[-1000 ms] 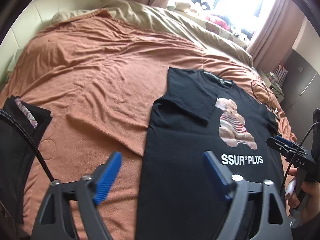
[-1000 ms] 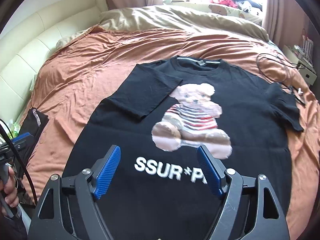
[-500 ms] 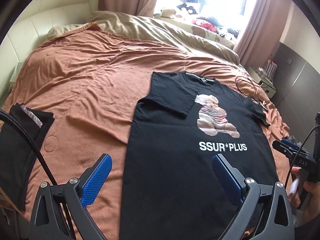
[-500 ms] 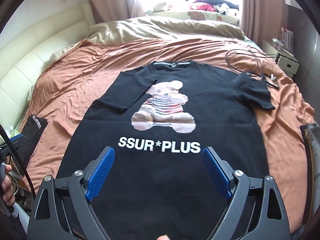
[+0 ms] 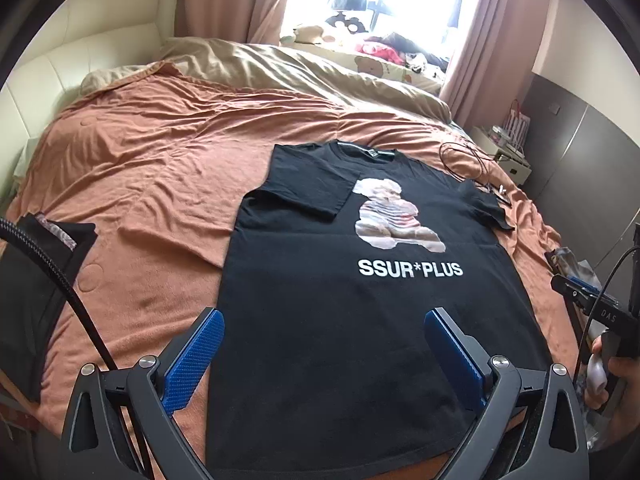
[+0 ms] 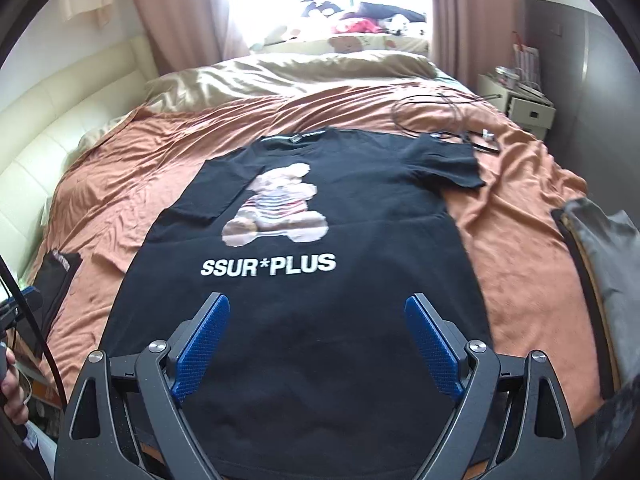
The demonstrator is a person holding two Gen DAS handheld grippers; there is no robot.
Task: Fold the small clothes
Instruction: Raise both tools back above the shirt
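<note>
Left wrist view: my jaws apart, empty, above black bear T-shirt (image 5: 360, 320); one sleeve folded in; next, other sleeve.

This is a bedroom in a home. A wide bed (image 5: 168, 168) fills most of both views, spread with a rumpled orange-brown cover, and a beige duvet (image 6: 280, 76) is bunched along its far edge. A cream padded headboard (image 6: 48, 132) curves along the bed's left edge. Behind the far edge, pink curtains (image 5: 224, 0) frame a bright window, and soft toys and cushions (image 6: 352, 24) crowd its sill. A small white nightstand (image 6: 524, 104) piled with odds and ends stands past the bed's far right corner, against a grey wall. A black charging cable (image 6: 432, 108) loops loosely over the cover near that same corner.
</note>
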